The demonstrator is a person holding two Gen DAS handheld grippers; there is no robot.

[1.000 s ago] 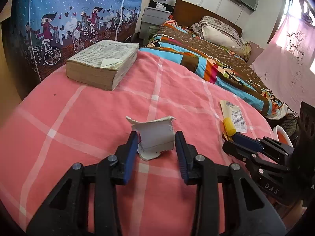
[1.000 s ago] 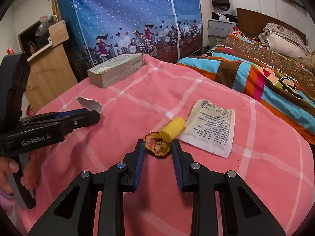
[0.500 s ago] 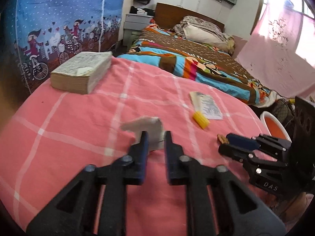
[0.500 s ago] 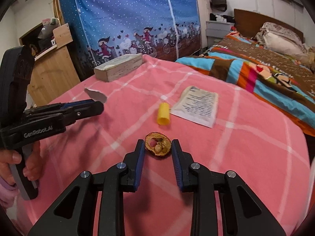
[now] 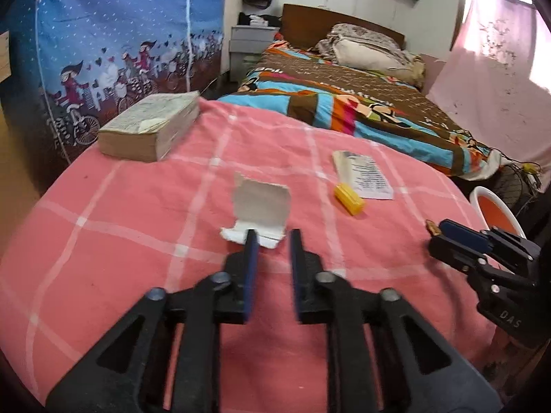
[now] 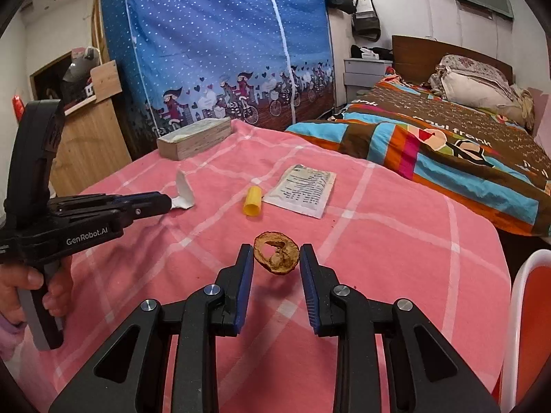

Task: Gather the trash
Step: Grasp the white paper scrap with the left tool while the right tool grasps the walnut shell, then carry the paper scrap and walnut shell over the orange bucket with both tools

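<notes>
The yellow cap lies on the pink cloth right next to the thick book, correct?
Not quite. The yellow cap does lie on the pink cloth, but next to the printed packet; the thick book sits apart at the far edge. The right wrist view shows it.

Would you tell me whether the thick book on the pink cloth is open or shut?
Shut: the thick book lies flat on the pink cloth as one closed block of pages.

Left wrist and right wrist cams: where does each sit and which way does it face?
Left wrist: on the left gripper, looking down along its fingers at the torn white scrap; the right gripper shows alongside.
Right wrist: on the right gripper, over the dried fruit slice; a hand shows.
Both share the yellow cap and book.
</notes>
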